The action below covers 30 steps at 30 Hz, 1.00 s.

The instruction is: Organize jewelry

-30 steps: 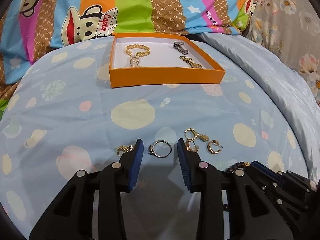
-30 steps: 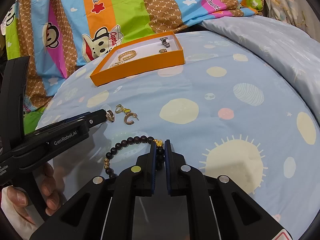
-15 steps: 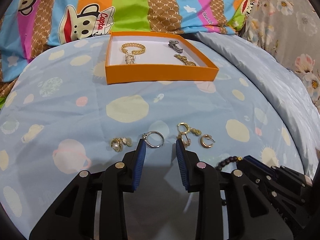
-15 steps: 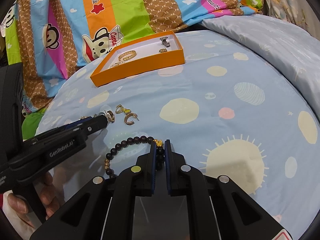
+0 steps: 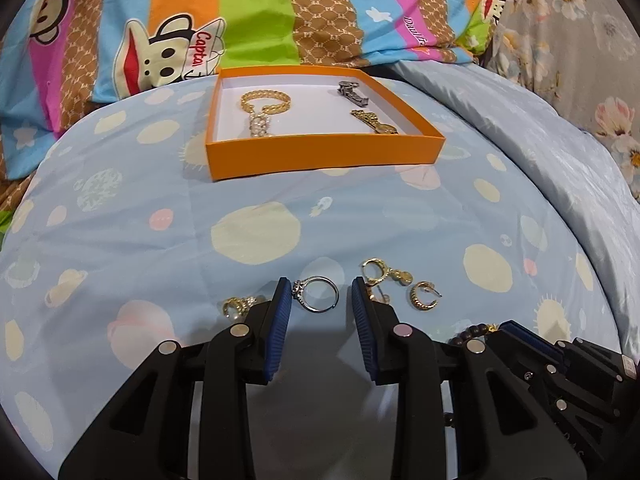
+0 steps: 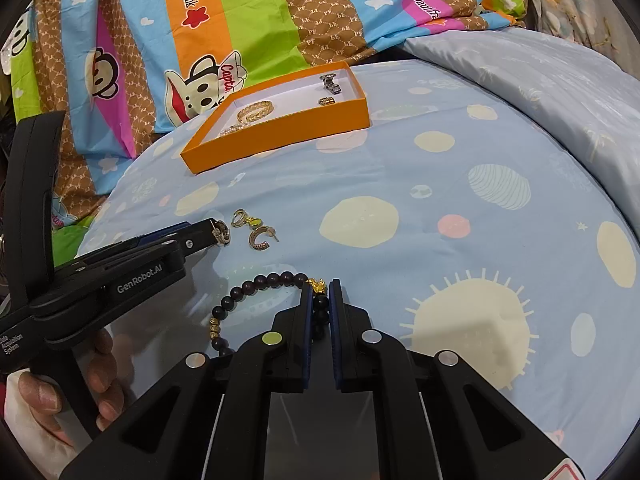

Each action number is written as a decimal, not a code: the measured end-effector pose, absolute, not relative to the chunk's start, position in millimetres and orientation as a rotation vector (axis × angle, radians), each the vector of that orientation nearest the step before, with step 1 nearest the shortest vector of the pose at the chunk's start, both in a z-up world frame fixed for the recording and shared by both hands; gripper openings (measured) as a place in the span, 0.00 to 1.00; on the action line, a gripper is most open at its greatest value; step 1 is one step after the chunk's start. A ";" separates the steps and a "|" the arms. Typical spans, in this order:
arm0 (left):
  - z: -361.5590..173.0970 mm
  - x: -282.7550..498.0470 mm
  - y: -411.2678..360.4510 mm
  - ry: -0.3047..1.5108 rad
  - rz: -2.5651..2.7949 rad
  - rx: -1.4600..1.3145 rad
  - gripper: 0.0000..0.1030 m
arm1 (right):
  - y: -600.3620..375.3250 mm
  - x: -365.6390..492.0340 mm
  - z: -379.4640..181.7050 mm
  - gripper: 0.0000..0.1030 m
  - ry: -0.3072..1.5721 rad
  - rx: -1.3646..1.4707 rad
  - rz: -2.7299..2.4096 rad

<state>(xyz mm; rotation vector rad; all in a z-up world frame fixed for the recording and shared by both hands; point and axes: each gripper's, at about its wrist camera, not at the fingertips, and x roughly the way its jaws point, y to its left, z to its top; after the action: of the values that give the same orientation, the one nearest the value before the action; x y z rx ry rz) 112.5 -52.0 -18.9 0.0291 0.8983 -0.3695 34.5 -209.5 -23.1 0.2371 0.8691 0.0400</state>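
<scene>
An orange box [image 5: 320,156] on the blue bedspread holds a gold bracelet [image 5: 265,101], a pearl piece [image 5: 260,126], a silver clip [image 5: 352,92] and a gold clip [image 5: 374,122]. My left gripper [image 5: 321,294] is open, its jaws on either side of a silver ring [image 5: 316,299] lying on the spread. Gold earrings [image 5: 424,296] lie to its right and a gold pearl earring [image 5: 236,306] to its left. My right gripper [image 6: 320,292] is shut on a dark bead bracelet [image 6: 256,284] with a gold charm, resting on the spread.
A striped monkey-print pillow [image 5: 260,12] lies behind the box. A grey floral quilt [image 5: 568,80] rises at the right. In the right wrist view the box [image 6: 280,136] sits far left, and the left gripper's body [image 6: 120,268] and the hand holding it fill the left side.
My left gripper drew back a little, then moved forward again so its open jaws flank the silver ring. The right gripper has stayed shut on the bead bracelet.
</scene>
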 end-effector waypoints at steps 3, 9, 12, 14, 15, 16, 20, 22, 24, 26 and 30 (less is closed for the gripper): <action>-19.2 113.6 -55.8 0.897 -0.369 0.046 0.27 | -209.7 34.7 -23.2 0.07 0.869 0.238 0.041; -17.4 111.3 -54.7 0.894 -0.372 0.036 0.22 | -209.6 34.6 -22.6 0.07 0.864 0.239 0.045; -14.8 107.7 -52.6 0.890 -0.377 0.030 0.22 | -206.2 33.1 -20.7 0.07 0.853 0.237 0.050; -12.0 103.4 -49.4 0.886 -0.374 0.024 0.22 | -207.7 31.1 -18.5 0.07 0.846 0.237 0.052; -9.9 100.9 -46.8 0.886 -0.375 0.016 0.22 | -205.9 30.2 -16.6 0.07 0.841 0.237 0.055; -7.8 99.3 -44.4 0.887 -0.375 0.010 0.22 | -207.0 29.6 -14.9 0.07 0.838 0.238 0.058; 7.4 91.7 -30.5 0.873 -0.375 -0.026 0.22 | -206.5 27.6 -3.5 0.07 0.811 0.233 0.068; 15.8 89.3 -24.5 0.860 -0.372 -0.036 0.22 | -206.3 27.6 3.7 0.07 0.796 0.228 0.070; 25.5 87.9 -18.5 0.847 -0.368 -0.042 0.22 | -206.5 28.5 11.7 0.07 0.780 0.219 0.070; 33.7 88.0 -13.3 0.838 -0.366 -0.047 0.22 | -206.5 30.3 21.4 0.07 0.761 0.208 0.071; 46.6 94.1 -6.7 0.811 -0.358 -0.047 0.22 | -207.2 44.1 41.9 0.07 0.719 0.166 0.064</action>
<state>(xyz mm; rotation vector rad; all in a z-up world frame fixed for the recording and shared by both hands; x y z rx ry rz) 94.1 -6.7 46.6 -0.0471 0.8110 -0.3577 44.1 -207.2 41.9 0.1657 0.7194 0.0645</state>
